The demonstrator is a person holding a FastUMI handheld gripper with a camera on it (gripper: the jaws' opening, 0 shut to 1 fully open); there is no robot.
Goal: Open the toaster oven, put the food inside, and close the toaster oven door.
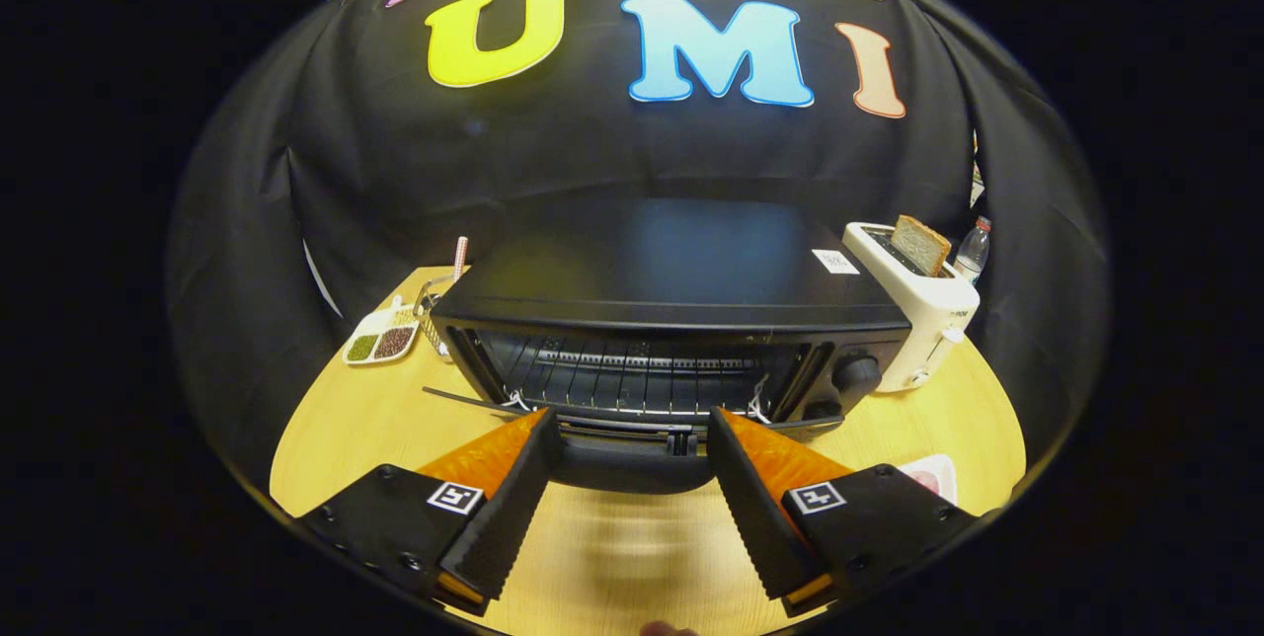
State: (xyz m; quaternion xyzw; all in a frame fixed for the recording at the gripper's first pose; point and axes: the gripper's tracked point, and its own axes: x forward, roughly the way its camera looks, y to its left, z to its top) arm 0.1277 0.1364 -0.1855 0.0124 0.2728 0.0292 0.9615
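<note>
A black toaster oven point(671, 290) stands on the round wooden table point(365, 429), straight ahead of my fingers. Its door point(632, 453) hangs folded down toward me, and the wire rack point(632, 374) inside shows bare. My gripper point(632, 424) is open, its orange-and-black fingertips level with the door's front edge, one at each side of the handle. Nothing is held between them. A pink-and-white item point(933, 473) peeks out on the table beside the right finger; I cannot tell what it is.
A white pop-up toaster point(923, 315) with a slice of bread point(921, 243) stands right of the oven, a plastic bottle point(973, 251) behind it. Left of the oven lie a divided dish of grains point(380, 340) and a clear container point(432, 310).
</note>
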